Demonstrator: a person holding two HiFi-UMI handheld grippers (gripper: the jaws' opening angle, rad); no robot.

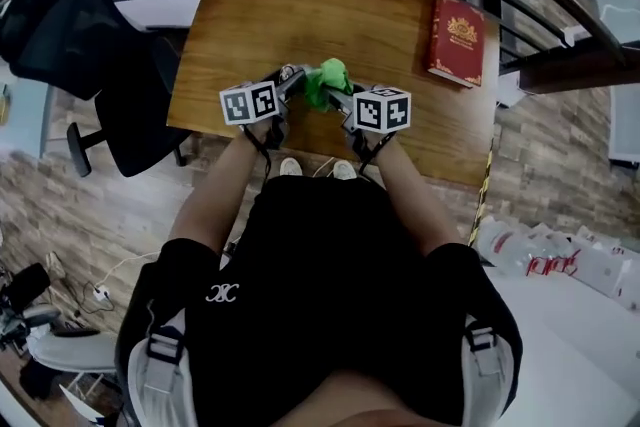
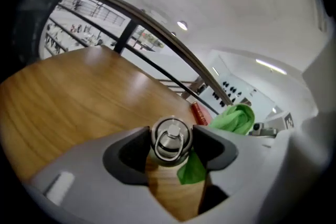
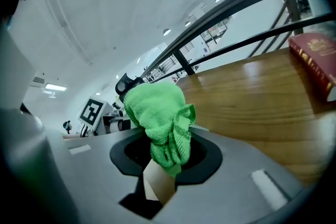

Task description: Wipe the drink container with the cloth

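The left hand-held gripper [image 2: 170,147] is closed on a metal drink bottle [image 2: 169,134]. Its two jaws press against the bottle's sides just below the cap, which carries a steel ring and faces that gripper's camera. The jaws stand wide because the bottle fills the gap between them.

The right hand-held gripper [image 3: 165,152] is clamped on a bunched green cloth [image 3: 157,113]. Most of the cloth bulges out beyond the jaws, and a fold hangs down between them.

In the head view the two grippers meet over the near edge of the wooden worktop [image 1: 300,15], with the cloth between their tips. In the left gripper view a flap of cloth lies just to the right of the bottle; I cannot tell whether it touches the metal.

A red book [image 1: 458,40] lies flat at the far right of the worktop, well apart from the grippers. A black chair [image 1: 100,75] stands to the left of the worktop.
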